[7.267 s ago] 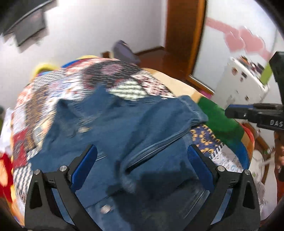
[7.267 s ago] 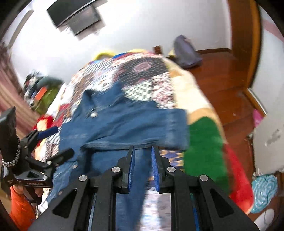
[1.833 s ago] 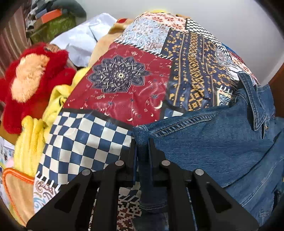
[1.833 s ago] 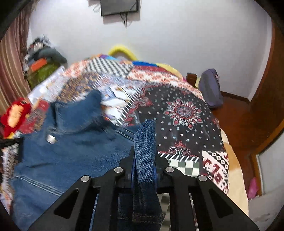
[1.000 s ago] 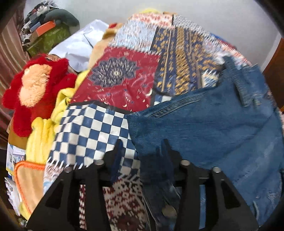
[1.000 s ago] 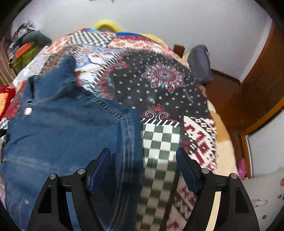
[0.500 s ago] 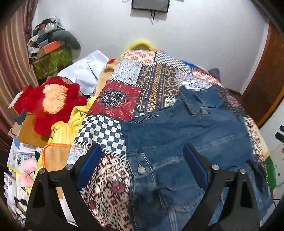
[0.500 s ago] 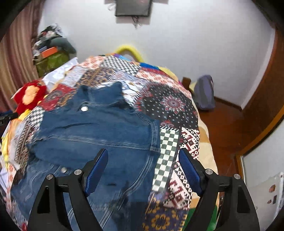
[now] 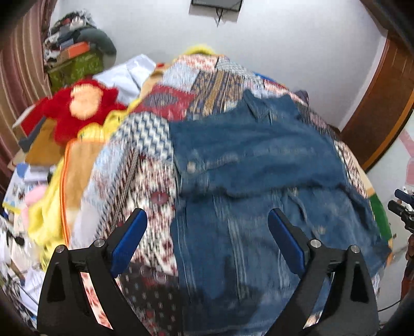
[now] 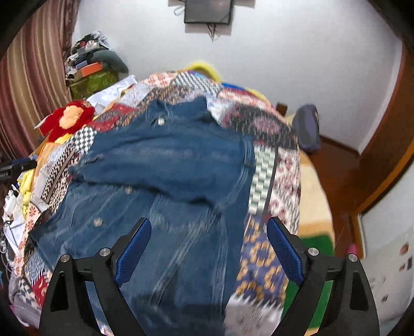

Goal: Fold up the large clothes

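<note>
Jacket (image 9: 253, 160) flat on bed (image 9: 145, 165), below both grippers. Left gripper (image 9: 207, 240) wide apart, empty. Right gripper (image 10: 208, 245) opening, nothing between.

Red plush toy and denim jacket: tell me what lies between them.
In the left wrist view, only patchwork quilt and a yellow cloth lie between the red plush toy and the denim jacket.

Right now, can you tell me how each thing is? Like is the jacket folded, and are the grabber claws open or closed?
Denim jacket: lying on the quilt, sleeves folded in across the body, held by nothing.
Left gripper: open, nothing between the jaws.
Right gripper: jaws opening, nothing between them.
Patchwork quilt: spread over the bed, under the jacket.
Red plush toy: lying beside the bed, untouched.
Screen: on the wall, dark.
</note>
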Action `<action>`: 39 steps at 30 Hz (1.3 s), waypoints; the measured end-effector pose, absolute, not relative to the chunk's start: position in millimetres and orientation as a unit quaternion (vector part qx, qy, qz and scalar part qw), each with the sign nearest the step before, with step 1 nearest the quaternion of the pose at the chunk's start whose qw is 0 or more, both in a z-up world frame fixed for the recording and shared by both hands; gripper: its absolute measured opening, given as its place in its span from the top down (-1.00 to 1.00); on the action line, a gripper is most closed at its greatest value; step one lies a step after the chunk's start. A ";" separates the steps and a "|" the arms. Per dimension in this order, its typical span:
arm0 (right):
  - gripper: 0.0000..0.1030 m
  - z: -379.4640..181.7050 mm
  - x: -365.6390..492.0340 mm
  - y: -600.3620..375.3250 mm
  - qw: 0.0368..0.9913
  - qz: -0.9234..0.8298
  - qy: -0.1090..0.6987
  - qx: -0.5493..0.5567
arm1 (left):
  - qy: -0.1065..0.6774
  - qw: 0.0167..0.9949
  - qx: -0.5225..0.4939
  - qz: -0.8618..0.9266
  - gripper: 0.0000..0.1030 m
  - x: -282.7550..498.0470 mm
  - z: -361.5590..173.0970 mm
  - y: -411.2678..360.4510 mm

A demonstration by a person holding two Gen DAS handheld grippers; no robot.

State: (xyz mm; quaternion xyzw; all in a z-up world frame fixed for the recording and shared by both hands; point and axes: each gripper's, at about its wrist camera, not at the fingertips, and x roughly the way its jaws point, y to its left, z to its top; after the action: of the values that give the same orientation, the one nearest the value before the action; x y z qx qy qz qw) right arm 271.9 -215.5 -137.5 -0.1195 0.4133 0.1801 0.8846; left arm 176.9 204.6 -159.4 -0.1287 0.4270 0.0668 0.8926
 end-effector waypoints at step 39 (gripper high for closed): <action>0.73 -183.7 221.2 -274.4 0.865 0.219 0.446 0.074 | 0.426 0.885 -0.182 0.035 0.73 121.9 -190.7 186.3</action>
State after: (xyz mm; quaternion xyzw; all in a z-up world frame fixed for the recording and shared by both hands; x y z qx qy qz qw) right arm 221.2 -274.4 -183.7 0.0738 0.4464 0.2188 0.8645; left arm 121.9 186.3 -190.7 -0.1817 0.4262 0.0354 0.8855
